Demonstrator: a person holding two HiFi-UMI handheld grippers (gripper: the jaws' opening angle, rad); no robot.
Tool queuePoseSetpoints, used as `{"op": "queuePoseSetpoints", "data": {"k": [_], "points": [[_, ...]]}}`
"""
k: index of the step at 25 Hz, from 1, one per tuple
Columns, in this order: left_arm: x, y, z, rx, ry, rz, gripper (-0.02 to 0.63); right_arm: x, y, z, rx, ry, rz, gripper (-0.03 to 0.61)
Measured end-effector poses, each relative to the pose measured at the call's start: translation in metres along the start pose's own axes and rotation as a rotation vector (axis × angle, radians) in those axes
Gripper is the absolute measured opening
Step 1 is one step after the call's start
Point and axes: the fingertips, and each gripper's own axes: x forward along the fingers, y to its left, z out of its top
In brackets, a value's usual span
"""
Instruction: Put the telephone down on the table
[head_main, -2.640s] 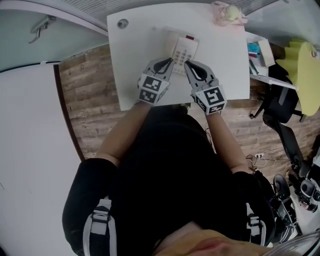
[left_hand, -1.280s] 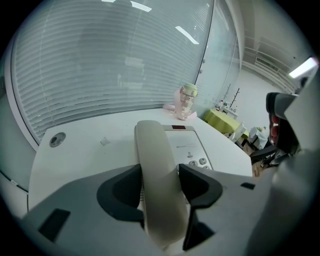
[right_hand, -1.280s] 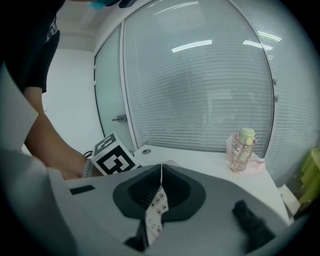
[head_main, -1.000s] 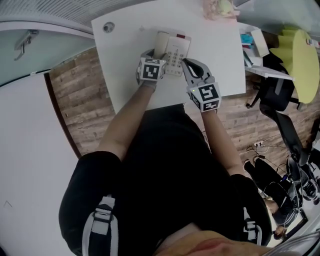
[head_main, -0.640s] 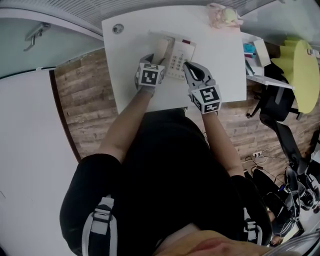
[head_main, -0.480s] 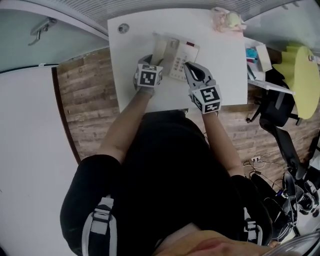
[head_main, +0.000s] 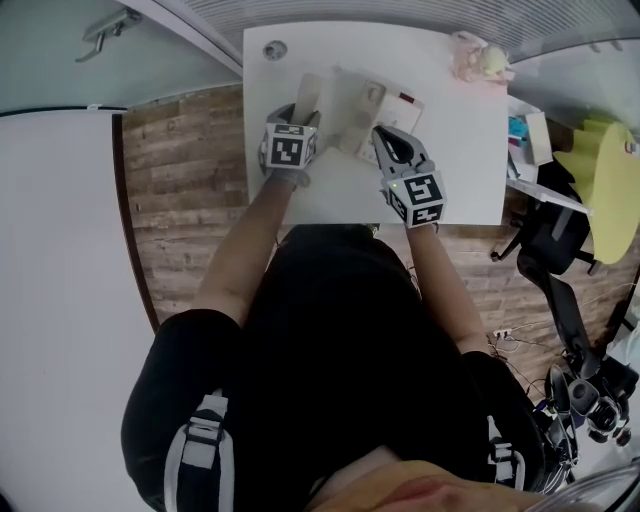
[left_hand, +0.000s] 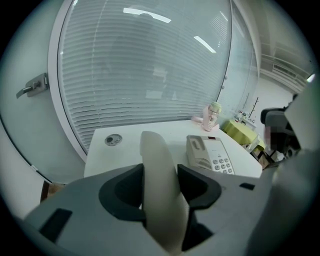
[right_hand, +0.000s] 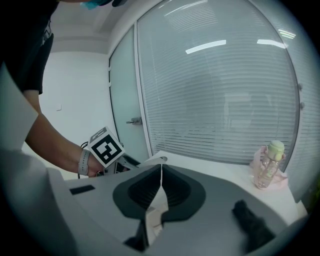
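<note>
Slatted blinds (left_hand: 150, 75) behind curved glass close off the far side of the white table (head_main: 470, 150), which stands on a wood-plank floor (head_main: 180, 170). My left hand-held gripper (left_hand: 161, 181) is clamped, jaws fairly wide, on the beige handset (left_hand: 156, 150). The handset is up in the air over the table's left part, off its cradle. The telephone base (left_hand: 212, 154) sits flat on the table to its right, keypad up. My right hand-held gripper (right_hand: 160, 174) has its jaws closed together with only a pale sliver showing through the slit, and I see nothing gripped there. In the head view its tips sit at the base's near right corner; whether they press on it or hang just over it I cannot tell. I judge this the carrying step: handset off, not yet laid down. Next I'd lower the left one onto the bare table left of the base, levelling the handset so it lands along its length, then spread the jaws. I can't make out a cord, so I'd go gently in case one tugs the base. A round cable port (left_hand: 113, 140) lies in the far left corner, near the landing patch but avoidable. A small bottle (right_hand: 270, 162) on something pink stands at the far right corner, well apart. An office chair (head_main: 560, 215) sits off the table's right side, out of the way.
</note>
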Motion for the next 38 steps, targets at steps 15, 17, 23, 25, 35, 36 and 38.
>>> {"op": "queuePoseSetpoints", "data": {"k": [15,17,23,25,35,36,38], "points": [[-0.004,0.081,-0.006,-0.03,0.003,0.069,0.218,0.05,0.025,-0.002,0.027,0.042,0.043,0.018],[-0.002,0.088,-0.009,-0.042,0.004,0.071,0.218,0.058,0.029,-0.002,0.025,0.049,0.048,0.018],[0.006,0.107,-0.018,-0.078,0.013,0.064,0.218,0.082,0.042,-0.005,0.012,0.081,0.074,0.018],[0.009,0.114,-0.02,-0.089,0.016,0.063,0.218,0.091,0.047,-0.005,0.007,0.091,0.084,0.018],[0.016,0.138,-0.041,-0.123,0.041,0.053,0.218,0.137,0.09,0.006,-0.053,0.129,0.167,0.018],[0.017,0.139,-0.042,-0.129,0.043,0.052,0.218,0.14,0.092,0.007,-0.059,0.131,0.174,0.018],[0.021,0.14,-0.042,-0.134,0.045,0.051,0.218,0.143,0.093,0.008,-0.065,0.136,0.181,0.018]]}}
